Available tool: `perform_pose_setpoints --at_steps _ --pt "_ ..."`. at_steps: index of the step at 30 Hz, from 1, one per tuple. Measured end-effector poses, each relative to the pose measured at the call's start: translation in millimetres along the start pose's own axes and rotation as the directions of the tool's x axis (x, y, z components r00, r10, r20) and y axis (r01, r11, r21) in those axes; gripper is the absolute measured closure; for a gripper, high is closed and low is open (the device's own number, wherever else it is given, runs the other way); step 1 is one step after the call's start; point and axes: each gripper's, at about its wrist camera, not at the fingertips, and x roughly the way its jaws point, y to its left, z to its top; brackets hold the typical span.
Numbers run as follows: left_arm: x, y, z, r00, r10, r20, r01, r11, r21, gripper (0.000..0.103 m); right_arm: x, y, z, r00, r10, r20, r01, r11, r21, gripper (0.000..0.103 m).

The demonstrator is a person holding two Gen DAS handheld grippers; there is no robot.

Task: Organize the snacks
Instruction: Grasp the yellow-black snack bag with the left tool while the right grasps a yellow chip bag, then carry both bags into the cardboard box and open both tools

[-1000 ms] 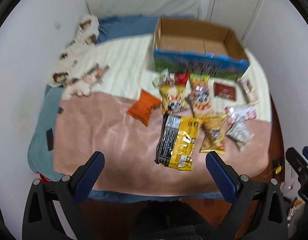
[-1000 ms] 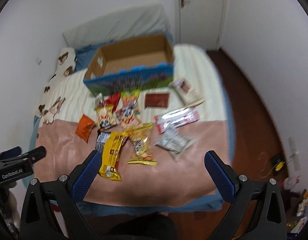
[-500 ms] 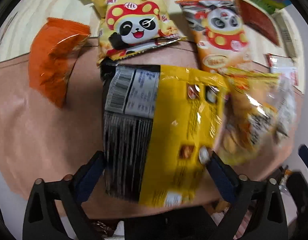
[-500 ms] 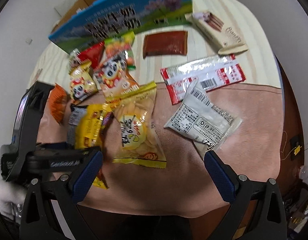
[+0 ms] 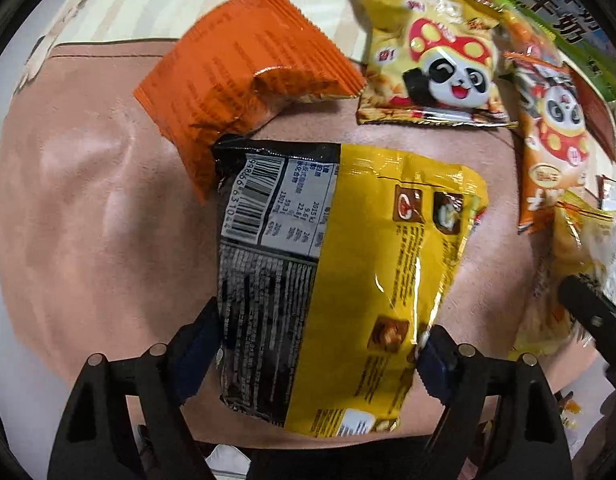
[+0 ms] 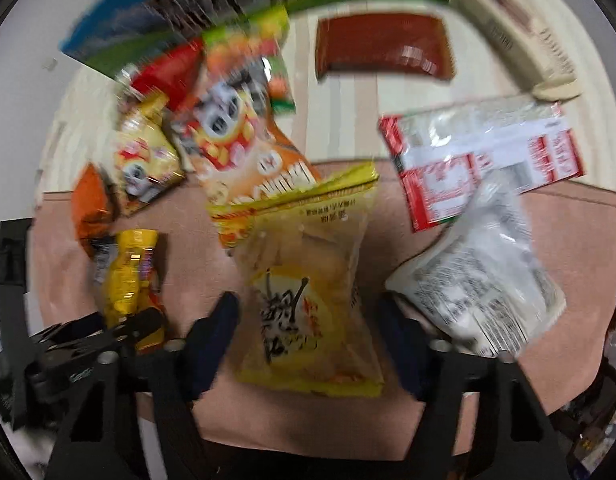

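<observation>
Where the left gripper [image 5: 320, 346] straddles the yellow-and-black snack packet [image 5: 340, 276], fingers spread wide, one pad at each long edge of the packet's near end, touching or just shy of it; firm hold cannot be told. Lying flat on the pink blanket [image 5: 88, 208], barcode side up. Just beyond its far left corner, an orange pouch [image 5: 244, 80], overlapping that corner. Farther out, a yellow panda bag [image 5: 432, 68] and beside it an orange panda bag [image 5: 556, 136], both at the seam between blanket and striped sheet [image 5: 120, 4].

Over on the right, right gripper [image 6: 308, 336] likewise spread wide around the near half of a pale yellow chip bag [image 6: 308, 292], a blue pad close at either side, squeeze not discernible through the blur. Chip bag flat on the blanket, top seam pointing away. To its right, a white printed packet [image 6: 484, 280], near the right finger, and past that a red-and-white wrapper [image 6: 480, 160]. Farther still, a dark red flat pack [image 6: 384, 46] on the sheet and a cream carton [image 6: 512, 32] at the far right. At the far edge, only the outer printed wall of the cardboard box [image 6: 180, 12] in sight, inside hidden, contents impossible to tell. All snacks outside it, spread before its wall.
</observation>
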Motion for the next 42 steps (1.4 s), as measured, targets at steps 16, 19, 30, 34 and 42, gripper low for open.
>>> perform_pose_setpoints --at_steps 16,19,30,34,42 --pt "-60.3 29.4 -41.3 0.991 -0.082 0.103 0.07 0.991 0.119 0.02 -36.9 2.8 -22.7 0.999 0.052 -0.011 -0.05 0.992 0.116 0.066" --pt "-95.2 40.9 -38.9 0.982 -0.123 0.14 0.104 0.986 0.132 0.02 -72.3 8.4 -17.5 0.994 0.106 0.034 -0.109 0.987 0.121 0.066" --pt "-274.9 33.6 62.8 0.883 -0.282 0.374 0.241 0.958 0.154 0.02 -209.5 31.4 105.9 0.942 0.244 0.229 -0.253 0.968 0.01 0.066" --pt "-269.6 -9.1 132.3 0.889 -0.251 0.383 0.2 0.965 0.169 0.02 -211.8 39.7 195.3 0.939 0.195 0.283 -0.194 0.98 -0.029 0.066" --pt "-198.5 -73.4 259.0 0.951 -0.201 0.233 0.176 0.977 0.124 0.02 -153.1 34.7 338.3 0.974 0.089 0.208 -0.084 0.996 -0.032 0.066"
